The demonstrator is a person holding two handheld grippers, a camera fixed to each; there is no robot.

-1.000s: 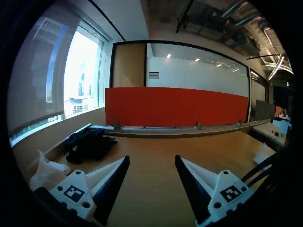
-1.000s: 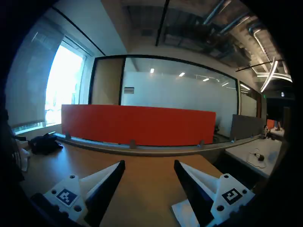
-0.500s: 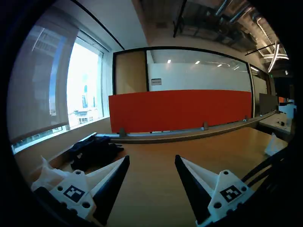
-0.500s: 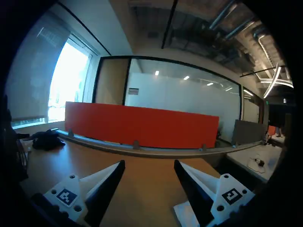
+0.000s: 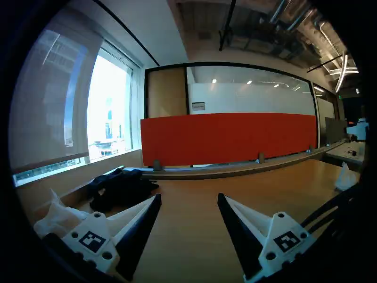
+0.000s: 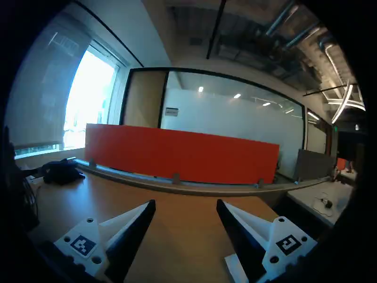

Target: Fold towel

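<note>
My left gripper hovers open over a wooden table, with nothing between its fingers. My right gripper is open too, above the same table. The corner of a flat white piece lies under the right gripper's right finger; I cannot tell whether it is the towel. A crumpled white piece stands at the table's far right in the left gripper view.
A black bundle lies at the back left by the window, also seen as the black bundle. A crumpled white bag sits beside the left finger. An orange divider panel runs along the table's far edge. Another desk stands to the right.
Both views have swung slightly left, so the orange panel and black bundle sit further right. The white piece under the right gripper has slid lower. Both grippers stay open.
</note>
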